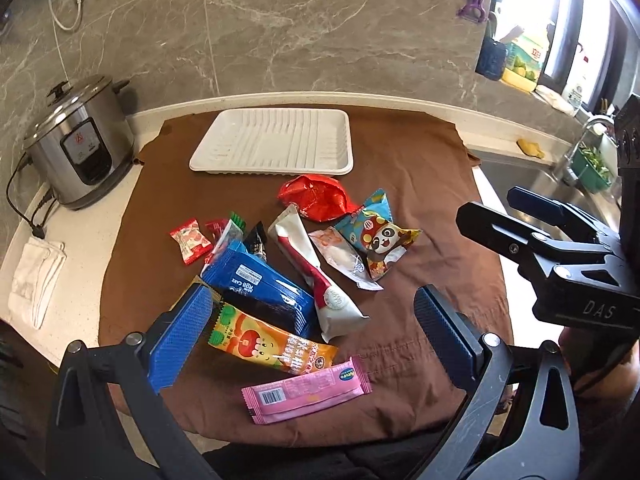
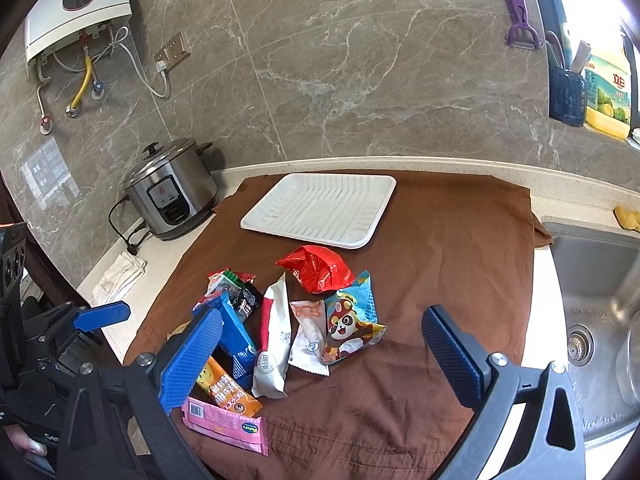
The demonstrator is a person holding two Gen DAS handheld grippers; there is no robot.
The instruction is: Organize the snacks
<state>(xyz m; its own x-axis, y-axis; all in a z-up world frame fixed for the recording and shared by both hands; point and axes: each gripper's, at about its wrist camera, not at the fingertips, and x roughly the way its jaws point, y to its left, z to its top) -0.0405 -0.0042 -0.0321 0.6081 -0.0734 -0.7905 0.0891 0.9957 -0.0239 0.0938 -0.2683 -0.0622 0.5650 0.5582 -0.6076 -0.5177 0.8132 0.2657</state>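
Apparently nothing is picked yet: both claws, left claw [image 1: 304, 344] and right claw [image 2: 324, 360], are apart above the snacks [image 1: 296, 264] at centre, so next one must close on a packet for the tray [image 1: 272, 142] at upper centre.

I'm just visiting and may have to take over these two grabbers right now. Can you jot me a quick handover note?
Left gripper: open, holding nothing, above the near snacks.
Right gripper: open, holding nothing.
White tray: at the back of the brown cloth, nothing in it.
Snacks: all loose in a pile, including the pink bar, blue pack, panda packet and red bag.
Done: nothing yet.
Left: presumably move every snack into the tray.
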